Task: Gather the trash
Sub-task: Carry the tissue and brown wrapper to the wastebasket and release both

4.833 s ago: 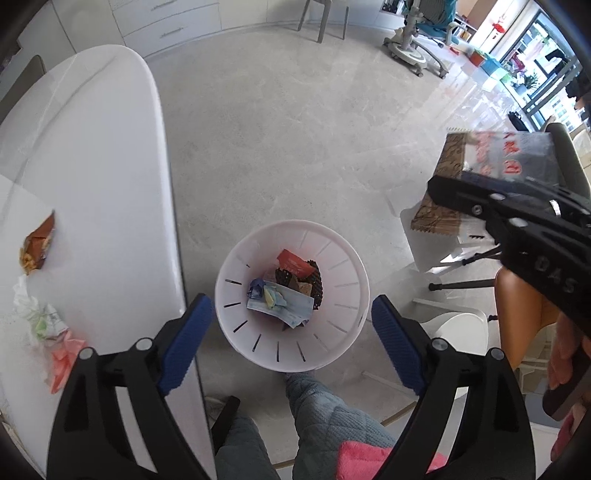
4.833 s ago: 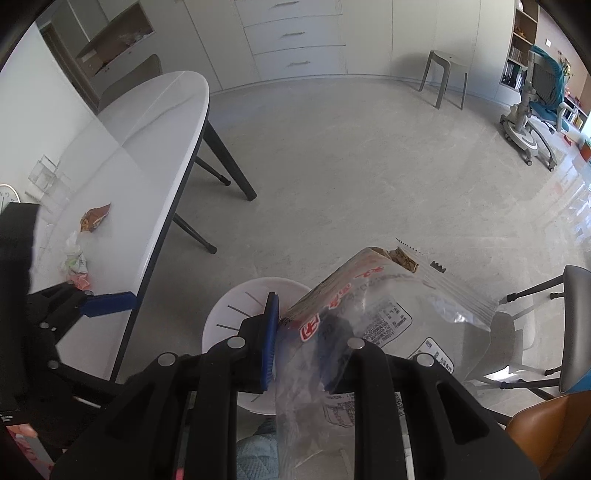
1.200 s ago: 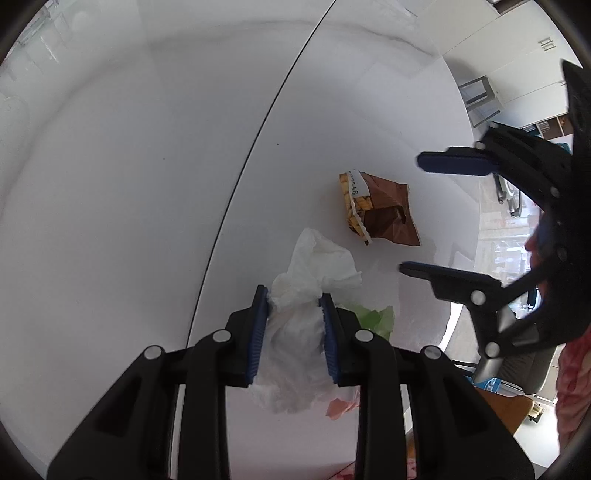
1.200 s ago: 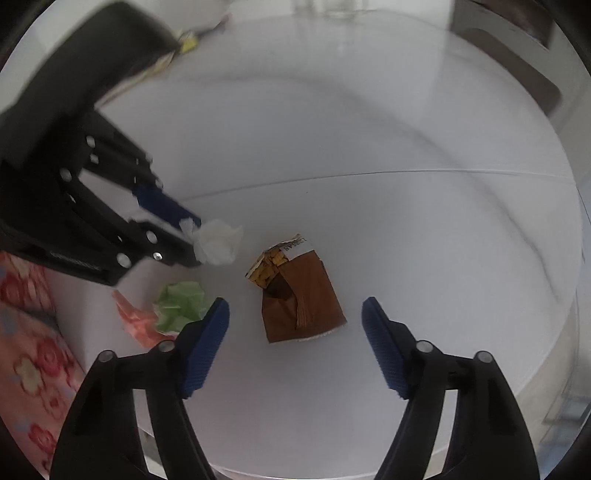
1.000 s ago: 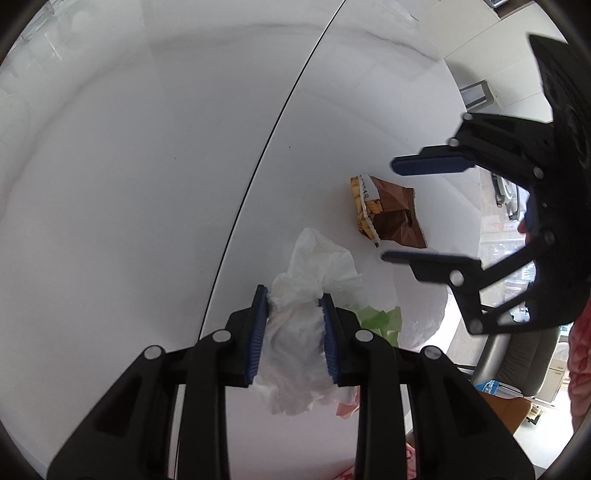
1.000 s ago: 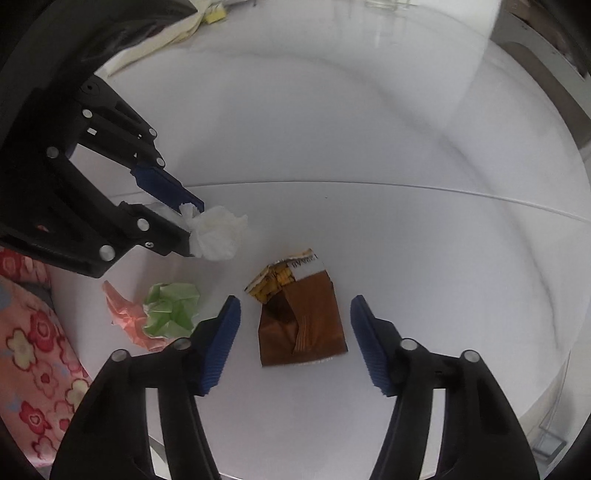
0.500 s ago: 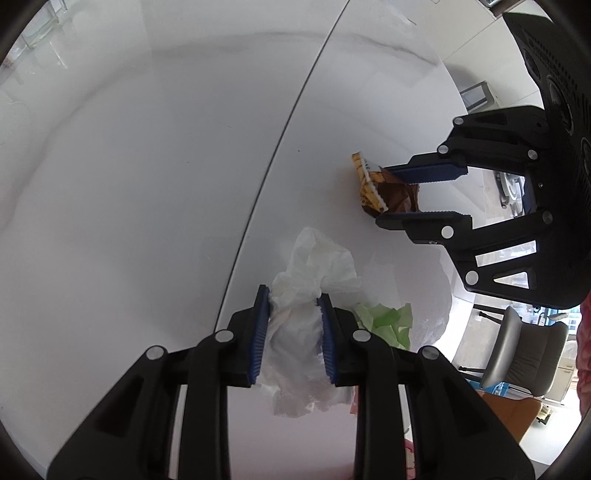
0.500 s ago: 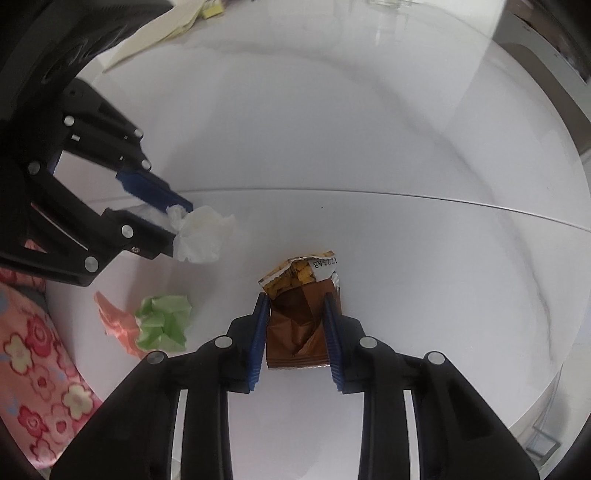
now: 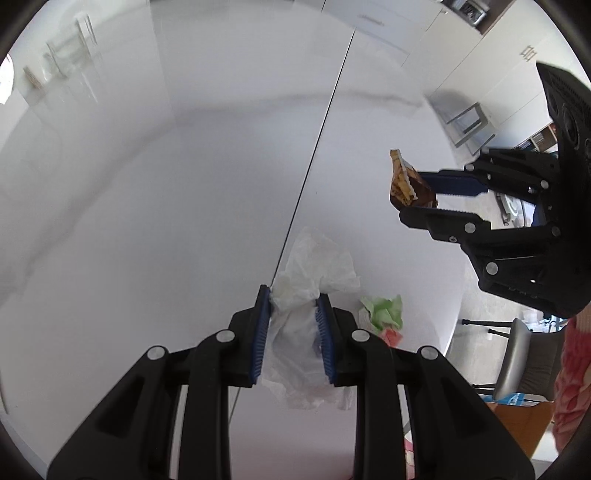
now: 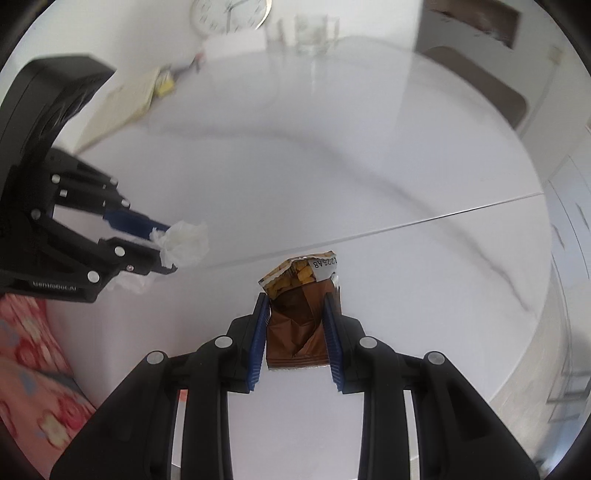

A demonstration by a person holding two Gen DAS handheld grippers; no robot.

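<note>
Looked down on a wide white table (image 9: 155, 206) with a thin dark seam across the top, seen in both views. Showed only in the left wrist view: a grey chair (image 9: 524, 350) past the table edge, white cupboards (image 9: 491, 70) behind, and on the table near the edge a crumpled green paper (image 9: 384, 312) touching a small red scrap (image 9: 391, 336). Showed only in the right wrist view: a wall clock (image 10: 231, 14) at the far side, a blurred clear rack (image 10: 314, 33), some yellowish papers (image 10: 125, 107) lying flat, and flowered pink cloth (image 10: 29, 369) at the lower left. Left gripper (image 9: 291, 301) clamped on a white crumpled tissue (image 9: 314, 269), thin and wrinkled, bulging forward past the blue pads and hanging loose below them; seen from the other side, clear of the table top. Right gripper (image 10: 297, 302) had just been closing and was clamped on a brown snack wrapper (image 10: 295, 325), creased, torn open at the far end with a yellow printed inside and a white strip with a code. Held off the table surface too, as seen from the left wrist view, well apart from the tissue.
</note>
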